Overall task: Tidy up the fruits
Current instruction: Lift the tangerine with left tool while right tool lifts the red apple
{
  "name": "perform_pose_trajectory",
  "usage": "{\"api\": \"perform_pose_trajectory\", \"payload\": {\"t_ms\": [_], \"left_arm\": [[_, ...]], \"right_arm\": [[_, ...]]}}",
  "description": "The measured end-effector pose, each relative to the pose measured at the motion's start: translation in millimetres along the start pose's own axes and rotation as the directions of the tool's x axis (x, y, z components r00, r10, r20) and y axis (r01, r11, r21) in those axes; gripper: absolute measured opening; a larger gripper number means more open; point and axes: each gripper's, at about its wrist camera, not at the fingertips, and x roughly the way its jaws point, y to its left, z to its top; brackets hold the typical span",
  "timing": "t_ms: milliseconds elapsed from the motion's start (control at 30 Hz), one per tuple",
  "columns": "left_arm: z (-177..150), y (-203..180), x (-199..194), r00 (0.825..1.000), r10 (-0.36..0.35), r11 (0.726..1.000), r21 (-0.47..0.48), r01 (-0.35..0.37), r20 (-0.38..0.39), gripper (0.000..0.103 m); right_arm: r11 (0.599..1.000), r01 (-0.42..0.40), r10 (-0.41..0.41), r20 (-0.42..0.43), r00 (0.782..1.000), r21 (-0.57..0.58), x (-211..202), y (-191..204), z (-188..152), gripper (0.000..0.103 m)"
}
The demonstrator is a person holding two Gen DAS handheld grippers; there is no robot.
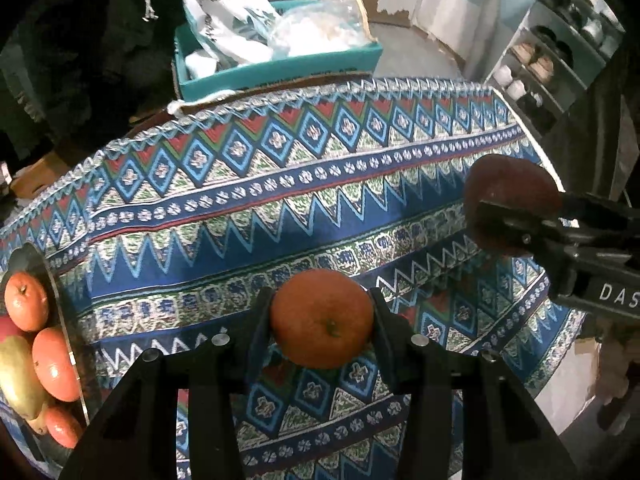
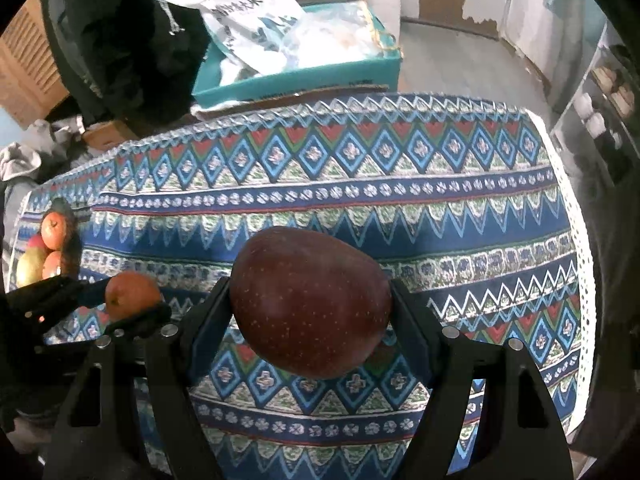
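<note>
Left gripper (image 1: 322, 316) clamped on a round orange tangerine (image 1: 322, 318), held above the patterned blue tablecloth on the table (image 1: 280, 208), toward its near edge. Right gripper (image 2: 310, 304) is closed around a large dark-red speckled mango (image 2: 310, 300), also clear of the cloth. I judge the tangerine light and soft-skinned, so easy pressure at its equator. The mango looks heavier and smooth; grip its widest part. Dark fruit bowl (image 1: 60, 304) sits at the table's left edge.
</note>
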Motion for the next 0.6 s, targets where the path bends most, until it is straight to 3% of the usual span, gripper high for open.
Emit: {"api": "perform_pose_trajectory", "payload": {"t_ms": [600], "left_arm": [[-6.4,32.5,-67.3,0.992,0.022,0.997,-0.079,-0.012,0.127,0.047]], "right_arm": [[0.994,-0.03,0.04,0.096,0.995,-0.101,-48.0,51.8,12.0,0.076]]}}
